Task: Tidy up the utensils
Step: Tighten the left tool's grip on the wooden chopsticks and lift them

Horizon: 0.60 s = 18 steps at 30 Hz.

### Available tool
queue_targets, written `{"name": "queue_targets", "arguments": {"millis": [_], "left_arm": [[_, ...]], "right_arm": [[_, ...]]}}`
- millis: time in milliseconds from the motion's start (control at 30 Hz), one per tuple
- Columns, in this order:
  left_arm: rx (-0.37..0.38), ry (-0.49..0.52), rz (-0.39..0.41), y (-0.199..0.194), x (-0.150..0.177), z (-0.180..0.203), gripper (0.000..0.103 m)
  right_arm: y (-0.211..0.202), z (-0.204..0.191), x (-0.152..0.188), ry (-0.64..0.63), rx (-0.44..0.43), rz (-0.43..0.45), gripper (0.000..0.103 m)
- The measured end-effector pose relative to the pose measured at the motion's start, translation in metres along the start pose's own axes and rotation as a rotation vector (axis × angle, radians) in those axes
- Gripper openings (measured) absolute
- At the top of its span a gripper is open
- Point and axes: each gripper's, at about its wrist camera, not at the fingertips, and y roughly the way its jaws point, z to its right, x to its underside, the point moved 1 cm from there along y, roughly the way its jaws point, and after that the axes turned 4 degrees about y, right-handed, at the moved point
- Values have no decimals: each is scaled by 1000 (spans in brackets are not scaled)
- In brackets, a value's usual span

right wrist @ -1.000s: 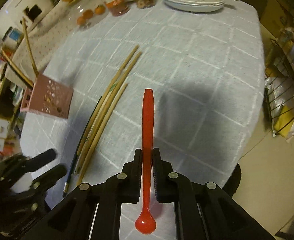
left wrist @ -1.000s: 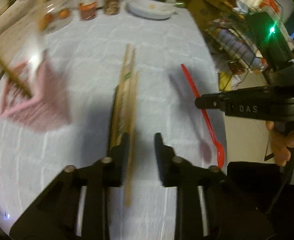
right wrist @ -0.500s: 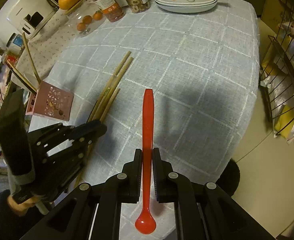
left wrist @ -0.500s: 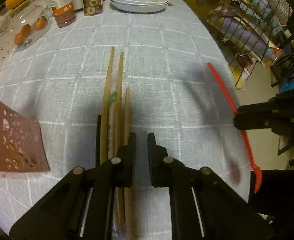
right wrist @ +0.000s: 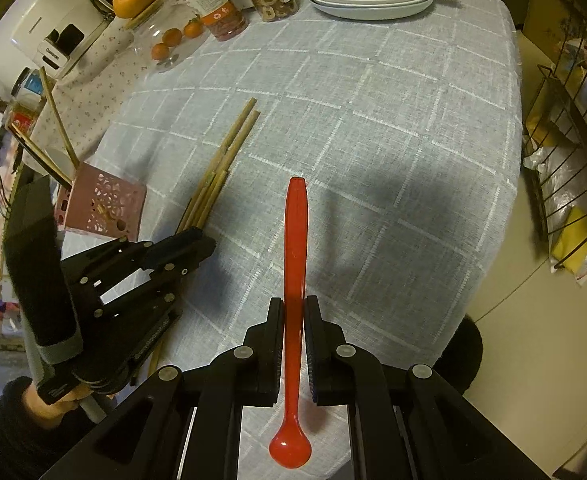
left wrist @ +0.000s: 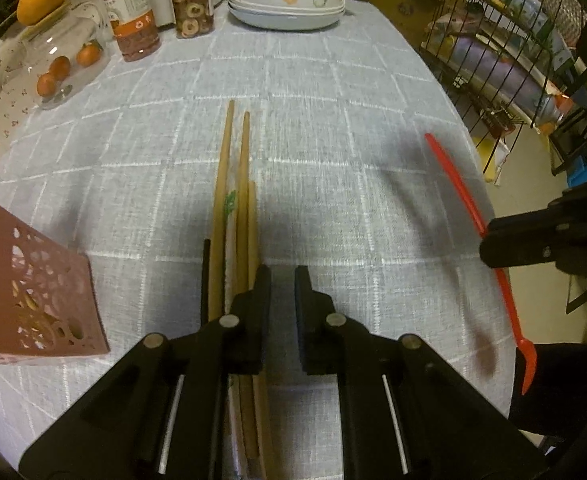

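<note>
The right gripper (right wrist: 293, 312) has its fingers clamped on the red spoon (right wrist: 295, 248), pinching the flat handle roughly a third of the way up from the bowl; the bowl hangs toward 6 o'clock below the fingers and the long handle runs out to 12 o'clock, clear of the table (right wrist: 373, 120). The spoon looks like light, stiff, smooth plastic, so a flat-sided pinch near its balance point should keep it from pivoting, though the slick surface could let it slide if the grip eased. The left gripper (left wrist: 282, 280) has its fingers close together with a narrow gap and nothing between them, low over the near ends of the wooden chopsticks (left wrist: 233, 208), which lie bundled on the cloth just to 9 o'clock of its left finger (left wrist: 259, 292), beside a thin dark stick (left wrist: 205, 272). These are thin, rigid and light, likely to roll or scissor apart; taking one or a pair across the middle would probably hold best. At 8 o'clock in the left view stands the pink perforated holder (left wrist: 41, 300), near the bundle, and in the right view two chopsticks (right wrist: 55, 120) already stand in it. It seems the destination. At 12 o'clock, well apart, sit jars (left wrist: 133, 20) and stacked dishes (left wrist: 289, 8).
</note>
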Motion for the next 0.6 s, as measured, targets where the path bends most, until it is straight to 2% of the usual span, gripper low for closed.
{"name": "queue_targets", "arguments": {"millis": [400,500,600], "left_arm": [[-5,-20,-19,1,1,-8,13],[3,-24,-22,2,1,-8,17],[24,-27,-29,2,1,-6,25]], "right_arm": [[2,3,-1,5,-2,-3,10],[2,3,-1,6,-4,-3,10],[2,3,-1,6,-4,-2,10]]}}
